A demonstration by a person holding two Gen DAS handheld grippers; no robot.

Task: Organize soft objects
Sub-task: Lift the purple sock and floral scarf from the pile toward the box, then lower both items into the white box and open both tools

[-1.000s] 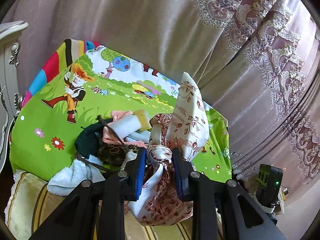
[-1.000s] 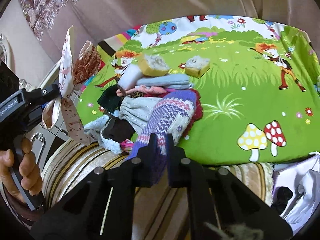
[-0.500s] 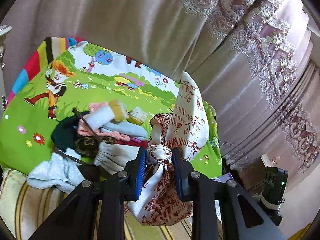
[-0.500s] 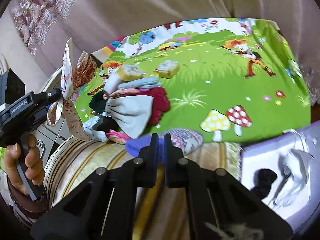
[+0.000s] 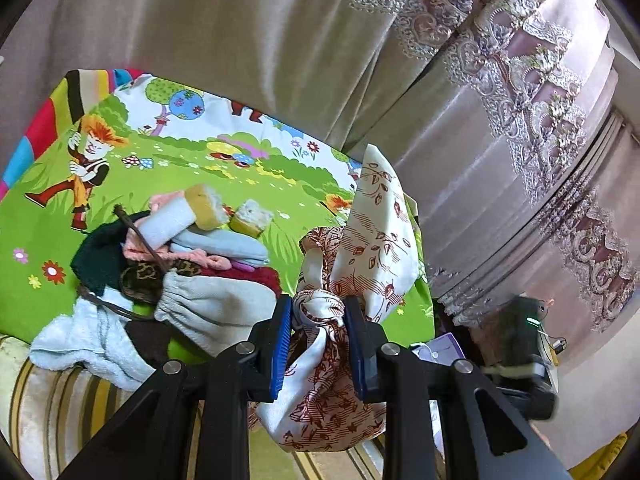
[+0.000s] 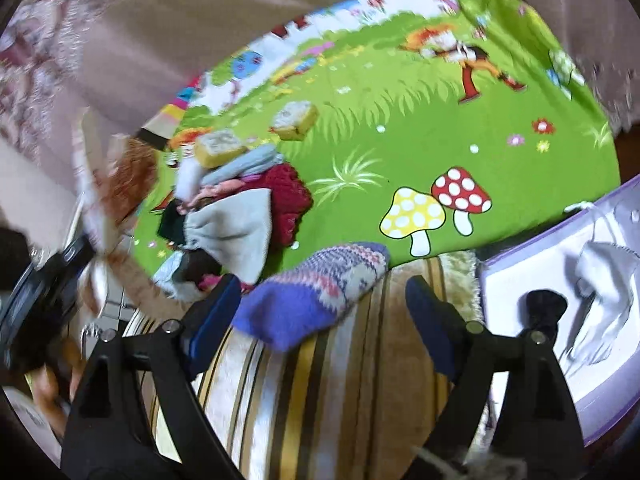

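Currently the right gripper (image 6: 322,304) is opening; its jaws are standing wide apart and the purple patterned knit sock (image 6: 316,286) is lying loose between them, with neither pad pressing on it. The sock is resting across the near edge of the green cartoon blanket (image 6: 420,136), half on the striped cushion (image 6: 320,392) below that edge. To finish this release well, the gripper should be lifting straight away from the sock so a pad does not snag the knit and drag it off the blanket.

Meanwhile the left gripper (image 5: 318,338) is clamping the knot of the leaf-print scarf (image 5: 372,232), holding it raised just off the blanket's near edge. That grip should be staying firm and clear of the pile.

Further onto the blanket, the heap of soft items is lying together: a grey drawstring pouch (image 6: 236,232), a dark red knit piece (image 6: 290,200), a pale blue towel (image 5: 80,340). Beyond the heap, two yellow sponges (image 6: 296,120) are sitting apart. Beside the blanket's near right corner, a purple-rimmed white box (image 6: 560,240) is holding pieces already.
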